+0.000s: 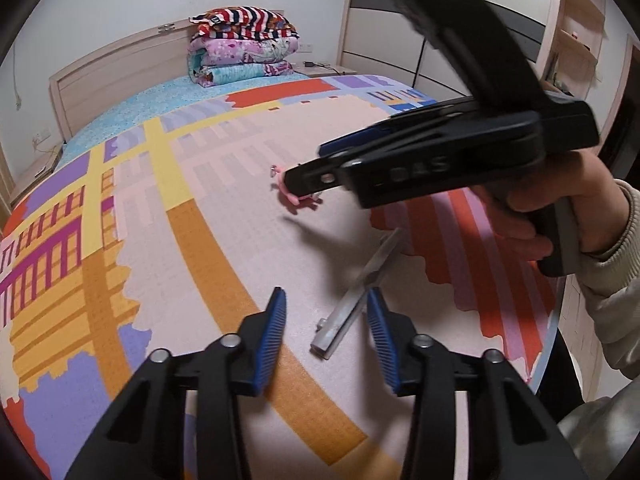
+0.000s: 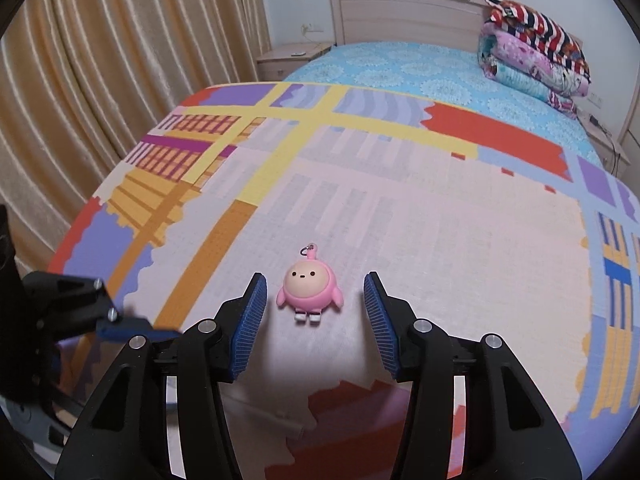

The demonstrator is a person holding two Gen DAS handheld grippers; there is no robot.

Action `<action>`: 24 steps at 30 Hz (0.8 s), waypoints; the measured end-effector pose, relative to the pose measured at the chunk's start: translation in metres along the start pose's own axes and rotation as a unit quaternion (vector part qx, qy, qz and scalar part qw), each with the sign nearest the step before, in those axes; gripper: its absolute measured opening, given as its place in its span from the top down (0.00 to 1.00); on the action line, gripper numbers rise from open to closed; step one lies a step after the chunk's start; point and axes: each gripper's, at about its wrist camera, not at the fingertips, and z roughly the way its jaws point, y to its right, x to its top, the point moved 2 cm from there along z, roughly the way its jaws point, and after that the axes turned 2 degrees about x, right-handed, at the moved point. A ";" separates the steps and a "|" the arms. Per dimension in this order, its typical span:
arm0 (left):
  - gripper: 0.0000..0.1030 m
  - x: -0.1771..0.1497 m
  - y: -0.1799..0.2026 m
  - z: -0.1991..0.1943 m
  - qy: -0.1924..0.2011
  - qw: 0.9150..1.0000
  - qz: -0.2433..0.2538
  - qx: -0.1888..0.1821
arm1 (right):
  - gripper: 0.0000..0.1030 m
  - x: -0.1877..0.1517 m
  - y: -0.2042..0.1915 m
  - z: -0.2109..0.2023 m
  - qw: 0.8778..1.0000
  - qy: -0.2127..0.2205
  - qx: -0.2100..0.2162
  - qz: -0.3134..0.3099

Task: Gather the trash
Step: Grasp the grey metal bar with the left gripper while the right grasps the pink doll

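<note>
— What's on the mat (image 2: 460, 248) right now?

— Two bits. A pink toy (image 2: 310, 294) with a small ring on its head lies face up near the middle of the mat, and a grey metal bar (image 1: 356, 304) lies closer to the mat's near edge, slanted.

— Where are the grippers?

— The right gripper (image 2: 315, 316) hangs over the toy. Its blue fingers (image 2: 250, 320) stand spread, one on each side of the toy, with a clear gap both ways; neither pad touches it. From the left side you see the same gripper (image 1: 294, 182) held in a hand (image 1: 560, 208) with a pale sleeve, its tip in front of the toy (image 1: 302, 200).

— And the left?

— The left gripper (image 1: 326, 334) is over the bar. Its fingers (image 1: 274, 340) are apart too, the lower end of the bar showing between them. I can't tell whether the right-hand pad touches the bar; it crosses in front of it.

— Anything else?

— The mat lies over the foot of a bed (image 2: 400, 68) with a blue sheet. Folded quilts (image 1: 244, 46) are stacked by the headboard (image 1: 120, 68), and tan curtains (image 2: 120, 60) hang along one side.
</note>
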 end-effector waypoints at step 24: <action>0.89 -0.011 0.050 -0.047 0.028 0.998 0.054 0.006 | 0.70 -0.019 -0.010 -0.057 0.999 0.036 -0.011 -0.009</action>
